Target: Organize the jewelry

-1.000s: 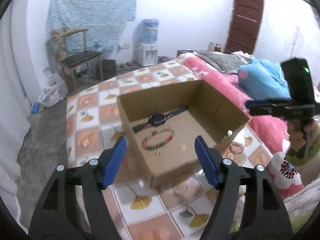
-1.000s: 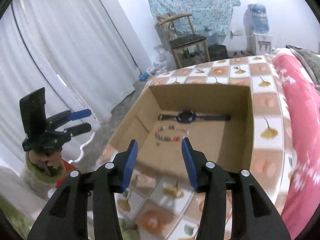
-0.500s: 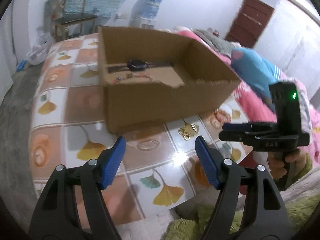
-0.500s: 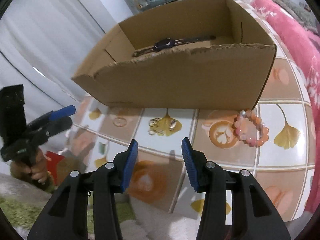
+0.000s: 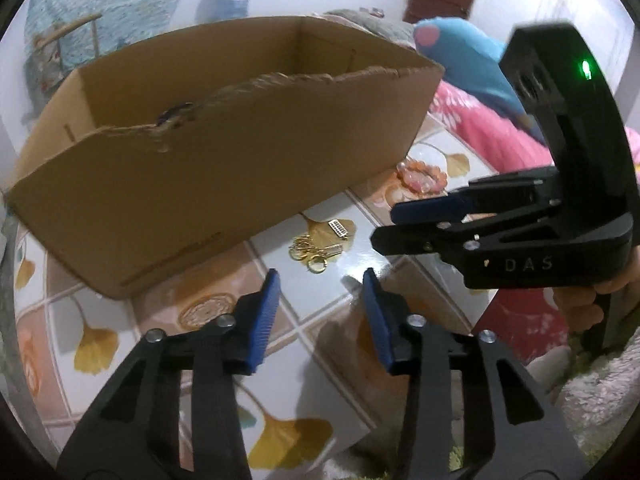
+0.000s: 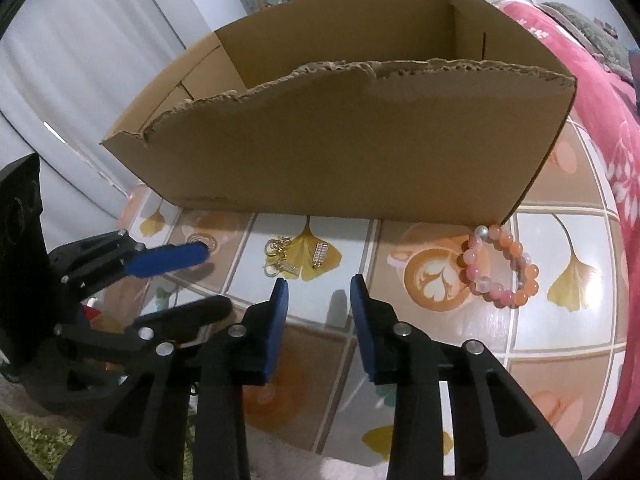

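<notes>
My left gripper (image 5: 320, 280) and right gripper (image 6: 318, 286) hover with jaws apart, holding nothing. Gold earrings (image 6: 294, 258) lie mid-frame before the cardboard box (image 6: 340, 148); the pink bracelet (image 6: 500, 266) lies right.

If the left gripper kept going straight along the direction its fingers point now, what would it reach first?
Most likely the gold earrings lying on the tablecloth just ahead of the open left gripper; the cardboard box stands behind them. Depth is hard to judge in this fisheye view.

Earrings (image 6: 294, 257) on table (image 6: 560, 344) before box (image 6: 340, 136); bracelet (image 6: 500, 266) right, by box corner.
</notes>
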The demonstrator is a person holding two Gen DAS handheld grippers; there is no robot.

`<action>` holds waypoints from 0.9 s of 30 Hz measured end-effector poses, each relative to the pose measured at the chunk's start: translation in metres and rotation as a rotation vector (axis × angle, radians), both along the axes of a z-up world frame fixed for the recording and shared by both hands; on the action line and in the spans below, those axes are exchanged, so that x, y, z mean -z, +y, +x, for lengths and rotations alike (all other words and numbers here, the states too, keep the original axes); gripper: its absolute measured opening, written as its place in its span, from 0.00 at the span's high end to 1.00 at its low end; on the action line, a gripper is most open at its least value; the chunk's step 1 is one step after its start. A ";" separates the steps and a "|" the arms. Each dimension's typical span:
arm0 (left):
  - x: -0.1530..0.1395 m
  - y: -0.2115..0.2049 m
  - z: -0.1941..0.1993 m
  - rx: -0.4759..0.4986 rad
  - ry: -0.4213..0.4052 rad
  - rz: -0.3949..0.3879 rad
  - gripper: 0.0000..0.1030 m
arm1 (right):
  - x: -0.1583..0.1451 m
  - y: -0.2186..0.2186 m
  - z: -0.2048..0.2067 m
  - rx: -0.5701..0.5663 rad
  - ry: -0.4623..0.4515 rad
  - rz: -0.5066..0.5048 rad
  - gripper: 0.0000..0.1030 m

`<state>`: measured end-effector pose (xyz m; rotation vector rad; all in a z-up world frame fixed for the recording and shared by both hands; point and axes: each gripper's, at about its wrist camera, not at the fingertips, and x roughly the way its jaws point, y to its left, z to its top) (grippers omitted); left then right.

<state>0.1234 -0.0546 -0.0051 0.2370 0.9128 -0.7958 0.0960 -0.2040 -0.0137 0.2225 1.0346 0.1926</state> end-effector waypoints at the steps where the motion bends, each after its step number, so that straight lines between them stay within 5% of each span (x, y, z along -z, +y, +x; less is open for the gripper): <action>1: 0.002 -0.004 0.000 0.008 -0.006 0.014 0.67 | 0.001 0.001 0.001 -0.001 0.001 0.002 0.73; 11: 0.012 -0.018 0.005 0.060 -0.060 0.098 0.76 | 0.010 0.012 0.019 -0.040 -0.009 -0.009 0.75; 27: 0.019 -0.020 0.014 0.060 -0.032 0.113 0.93 | 0.010 0.032 0.021 -0.144 -0.050 -0.061 0.85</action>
